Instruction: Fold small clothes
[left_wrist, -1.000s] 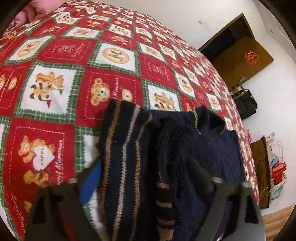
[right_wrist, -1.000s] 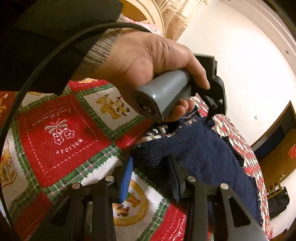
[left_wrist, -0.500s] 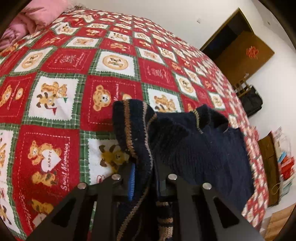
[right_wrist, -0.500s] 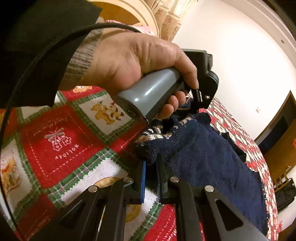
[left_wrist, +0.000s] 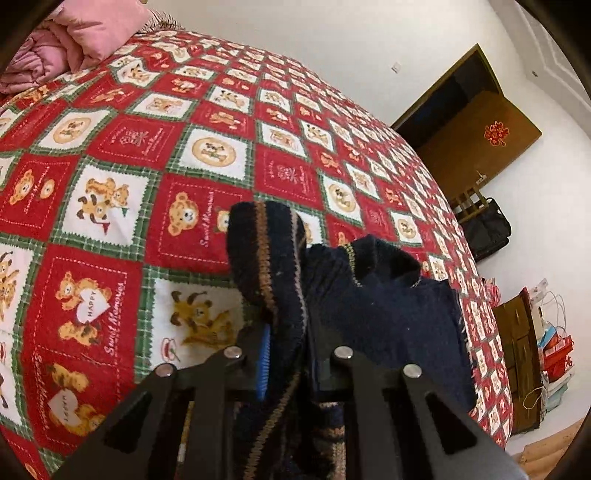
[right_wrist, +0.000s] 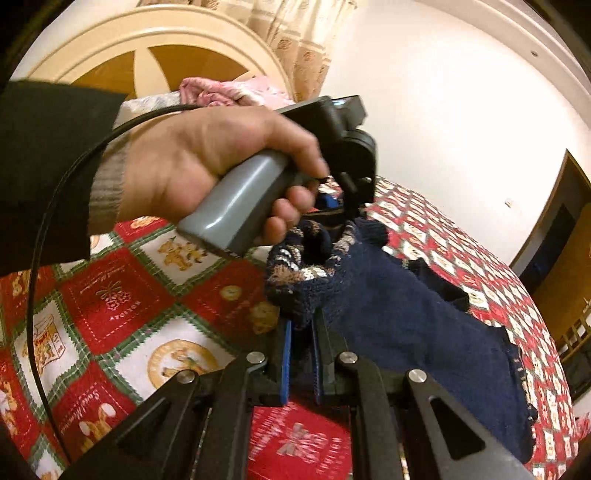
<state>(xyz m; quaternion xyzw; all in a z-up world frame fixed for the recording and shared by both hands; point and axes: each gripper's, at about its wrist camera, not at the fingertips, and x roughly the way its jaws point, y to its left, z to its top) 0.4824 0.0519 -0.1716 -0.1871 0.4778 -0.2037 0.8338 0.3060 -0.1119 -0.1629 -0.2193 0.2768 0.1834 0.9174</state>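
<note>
Navy knitted sweater with tan stripes (left_wrist: 388, 306) was pinched by both closed grippers, left gripper (left_wrist: 286, 354) and right gripper (right_wrist: 301, 354), above the red teddy-bear bedspread (left_wrist: 147, 184).

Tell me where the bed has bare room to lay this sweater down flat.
Free: the wide stretch of quilt between the pink pillow and the navy sweater, and the squares left of the left gripper. Crowded: right of it, where the sweater runs to the bed edge. The right gripper also pinches the knit; the left hand hovers above.
</note>
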